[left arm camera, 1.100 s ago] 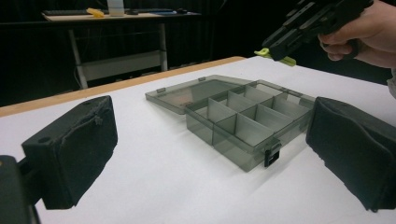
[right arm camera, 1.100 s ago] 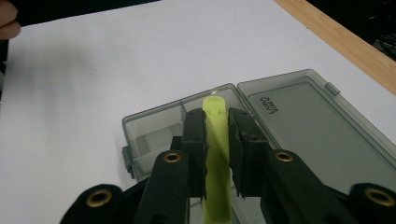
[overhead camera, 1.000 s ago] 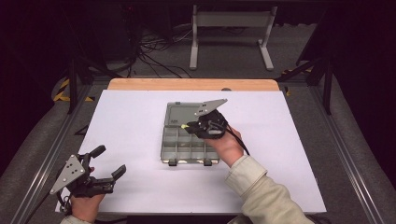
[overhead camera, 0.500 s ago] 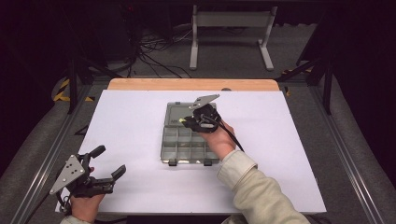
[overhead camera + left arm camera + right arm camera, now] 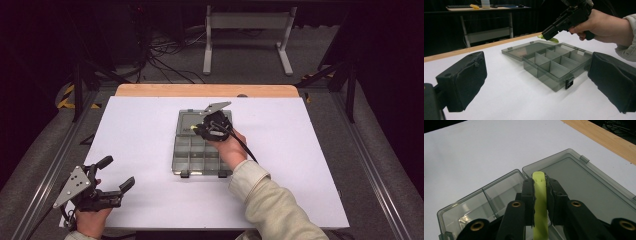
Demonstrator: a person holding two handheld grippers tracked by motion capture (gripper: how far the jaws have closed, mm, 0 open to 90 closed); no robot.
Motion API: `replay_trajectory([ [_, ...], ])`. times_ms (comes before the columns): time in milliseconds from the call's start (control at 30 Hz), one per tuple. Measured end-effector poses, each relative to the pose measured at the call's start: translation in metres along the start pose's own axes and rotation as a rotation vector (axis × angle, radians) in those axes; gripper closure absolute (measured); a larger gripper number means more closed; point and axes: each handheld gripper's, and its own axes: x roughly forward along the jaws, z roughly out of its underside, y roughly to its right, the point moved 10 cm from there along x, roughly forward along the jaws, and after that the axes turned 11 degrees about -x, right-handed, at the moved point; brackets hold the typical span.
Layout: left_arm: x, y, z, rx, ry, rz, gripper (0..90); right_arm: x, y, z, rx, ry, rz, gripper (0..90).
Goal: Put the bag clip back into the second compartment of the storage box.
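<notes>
Since a second ago the right hand-held gripper (image 5: 200, 129) has slid toward the upper left of the high view, from the box's right side to its far compartments near the lid hinge; the left hand-held gripper (image 5: 117, 176) has stayed at the lower left of the worktop (image 5: 310, 150). Closed tight on a yellow-green strip (image 5: 540, 202), the right jaws pinch it along its flat sides, its long axis running straight out past the tips. In the right gripper view the strip's free end hangs over the hinge line, with the open lid (image 5: 586, 187) lying flat beyond and a compartment just below and to the left. The box (image 5: 202, 147) is a smoky clear organiser; every compartment I can see looks empty. The left jaws gape wide with nothing between them, well apart from the box, so the right hand is much nearer.
</notes>
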Motion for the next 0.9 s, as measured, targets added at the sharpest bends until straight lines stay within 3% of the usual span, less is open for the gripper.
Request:
replay_trajectory([
  [200, -0.001, -0.001, 0.000, 0.003, -0.001, 0.000, 2.6, 0.003, -0.001, 0.002, 0.015, -0.006, 0.002, 77.7],
  [333, -0.001, 0.000, 0.000, 0.003, 0.000, -0.001, 2.7, 0.012, -0.004, 0.007, 0.052, -0.030, 0.016, 77.7],
  [900, -0.002, -0.001, -0.001, 0.003, 0.002, -0.002, 2.7, 0.029, -0.016, 0.018, 0.092, -0.057, 0.010, 77.6],
])
